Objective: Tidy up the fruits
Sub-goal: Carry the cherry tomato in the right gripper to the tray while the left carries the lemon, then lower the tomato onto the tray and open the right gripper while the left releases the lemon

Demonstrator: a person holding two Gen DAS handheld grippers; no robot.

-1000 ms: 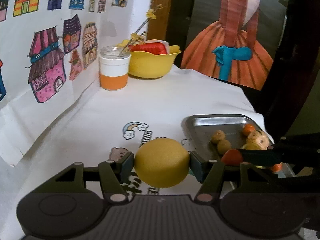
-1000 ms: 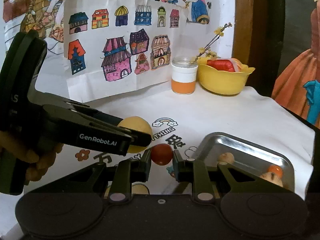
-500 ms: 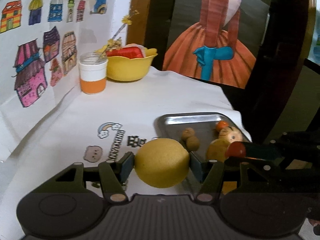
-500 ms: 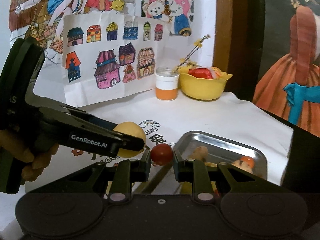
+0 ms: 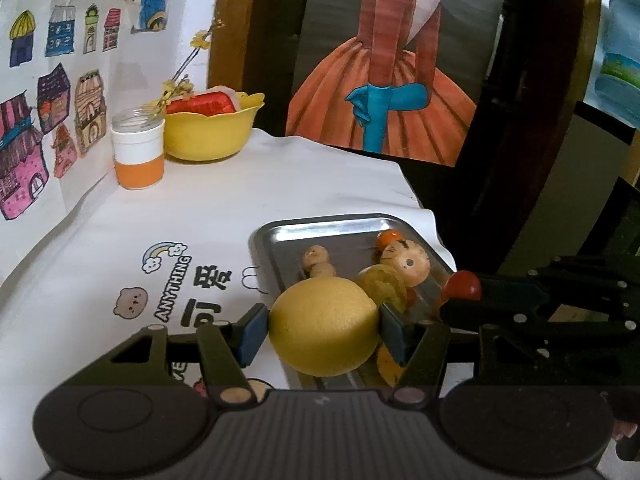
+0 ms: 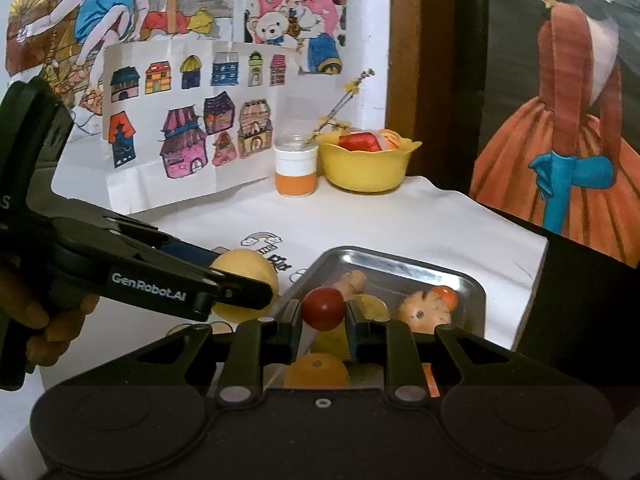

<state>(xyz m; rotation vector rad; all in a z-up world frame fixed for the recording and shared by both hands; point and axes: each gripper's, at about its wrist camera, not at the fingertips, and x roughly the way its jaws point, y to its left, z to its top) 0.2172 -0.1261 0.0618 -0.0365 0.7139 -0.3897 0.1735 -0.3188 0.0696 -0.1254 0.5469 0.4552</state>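
Note:
My left gripper is shut on a large yellow lemon, held above the near left edge of a metal tray. My right gripper is shut on a small red tomato, over the tray's near end. In the right wrist view the left gripper reaches in from the left with the lemon. In the tray lie a speckled orange fruit, a small orange one, two small brown fruits and a yellow fruit. An orange shows under my right fingers.
At the back stand a yellow bowl holding red and other pieces, and a white and orange jar with a flower sprig. A paper with drawn houses leans on the wall. The white printed cloth ends just right of the tray.
Both grippers have moved forward and right, toward and over the tray, each still holding its fruit. The tray and bowl now appear closer.

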